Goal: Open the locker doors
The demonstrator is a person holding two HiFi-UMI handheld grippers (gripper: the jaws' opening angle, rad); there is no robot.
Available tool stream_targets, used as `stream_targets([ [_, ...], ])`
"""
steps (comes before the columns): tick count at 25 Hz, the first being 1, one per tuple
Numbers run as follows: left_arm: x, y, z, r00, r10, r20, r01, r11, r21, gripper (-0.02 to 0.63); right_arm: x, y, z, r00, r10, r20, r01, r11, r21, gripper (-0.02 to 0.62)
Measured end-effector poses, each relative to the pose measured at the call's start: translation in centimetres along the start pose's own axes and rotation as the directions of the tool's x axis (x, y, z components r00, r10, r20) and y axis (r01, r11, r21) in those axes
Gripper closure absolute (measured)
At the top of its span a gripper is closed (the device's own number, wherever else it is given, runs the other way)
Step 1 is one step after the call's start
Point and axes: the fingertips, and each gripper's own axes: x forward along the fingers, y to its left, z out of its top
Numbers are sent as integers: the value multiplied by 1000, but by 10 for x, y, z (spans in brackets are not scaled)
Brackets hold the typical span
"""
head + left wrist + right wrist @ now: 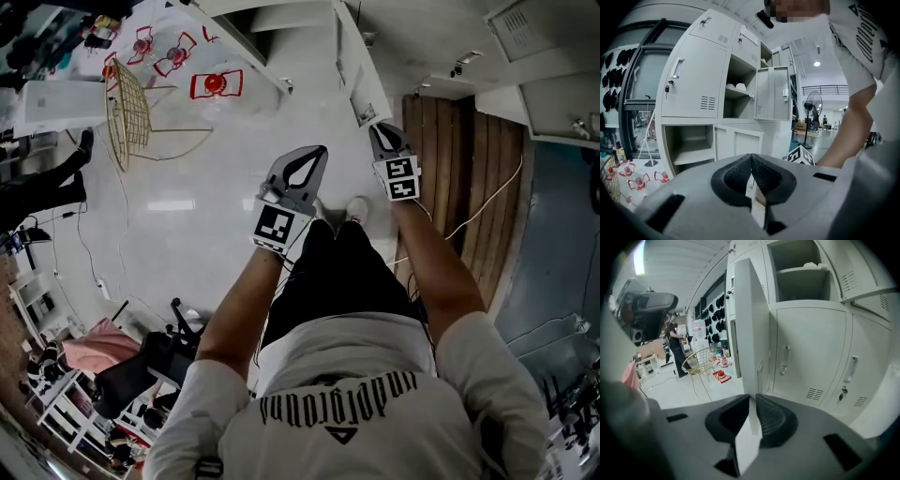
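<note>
Standing ajar, locker door (751,319): free edge upright, long axis vertical, pinched between the jaws of right gripper (753,398), straight ahead of it. Left gripper (751,156): clenched on nothing, well apart from the lockers (693,77). Right hand nearer for the swing.

Gothic lettering across the back of the person's white T-shirt (347,427), seen upside down, cannot be read with certainty.
</note>
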Motion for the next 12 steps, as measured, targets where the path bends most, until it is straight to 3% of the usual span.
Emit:
stream_targets([
  [6, -15, -10, 8, 1000, 11, 15, -12, 1000, 18, 598, -24, 9, 26, 1000, -21, 18, 21, 999, 35, 532],
  [12, -33, -20, 45, 999, 24, 44, -25, 999, 33, 598, -82, 29, 80, 993, 49, 105, -43, 997, -58, 537],
])
